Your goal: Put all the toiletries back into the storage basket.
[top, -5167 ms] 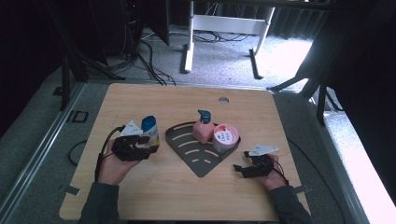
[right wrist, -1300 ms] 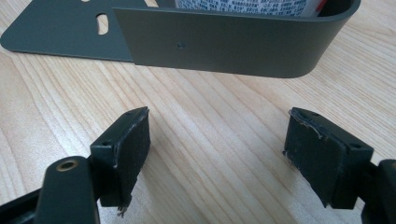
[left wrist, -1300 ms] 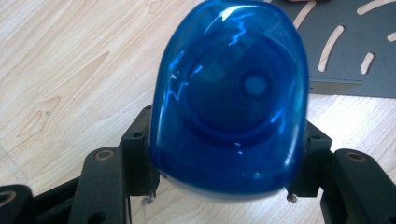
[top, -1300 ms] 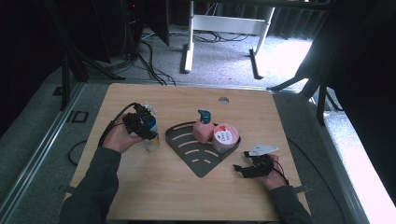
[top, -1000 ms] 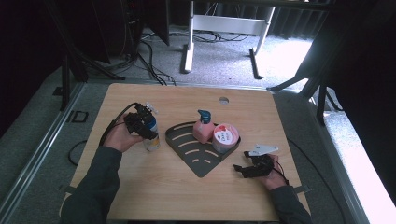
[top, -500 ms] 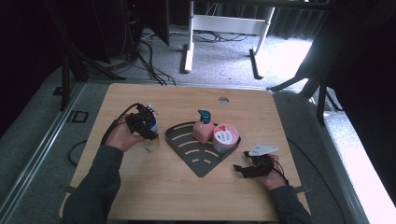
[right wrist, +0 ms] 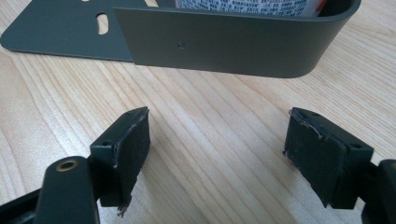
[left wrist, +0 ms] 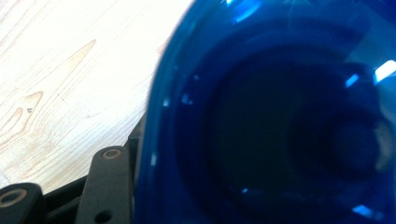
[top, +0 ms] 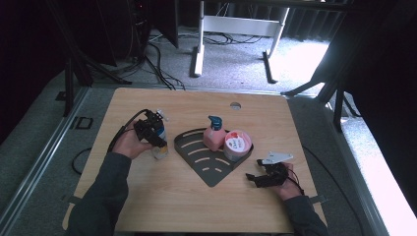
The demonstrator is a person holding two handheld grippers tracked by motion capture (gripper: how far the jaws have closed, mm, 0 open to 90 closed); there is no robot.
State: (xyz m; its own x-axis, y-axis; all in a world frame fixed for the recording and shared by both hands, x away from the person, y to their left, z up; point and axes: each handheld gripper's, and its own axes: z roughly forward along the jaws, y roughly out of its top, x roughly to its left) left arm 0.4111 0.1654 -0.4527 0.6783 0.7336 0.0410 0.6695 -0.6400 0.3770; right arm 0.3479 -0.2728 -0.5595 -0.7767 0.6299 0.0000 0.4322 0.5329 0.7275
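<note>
A bottle with a blue top (top: 161, 150) stands upright on the wooden table, left of the dark corner tray (top: 204, 164). My left gripper (top: 150, 129) reaches it from the left and grips its upper part. Its jaws have just been closing with the bottle between them. In the left gripper view the blue plastic (left wrist: 280, 116) sits against the one jaw that shows. My right gripper (top: 255, 178) rests on the table right of the tray's point. It is open (right wrist: 217, 140) with bare wood between the pads, facing the tray's wall (right wrist: 224, 42).
In the tray's back corner stand a pink pump bottle (top: 214, 137) and a pink tub with a printed lid (top: 237, 145). A round hole (top: 235, 105) marks the table's far edge. Cables trail from both grippers. Beyond the table are desk legs and floor cables.
Since the oldest frame my left hand has gone farther up the table with the bottle, which now stands upright. Over the last second nothing visibly shifts.
</note>
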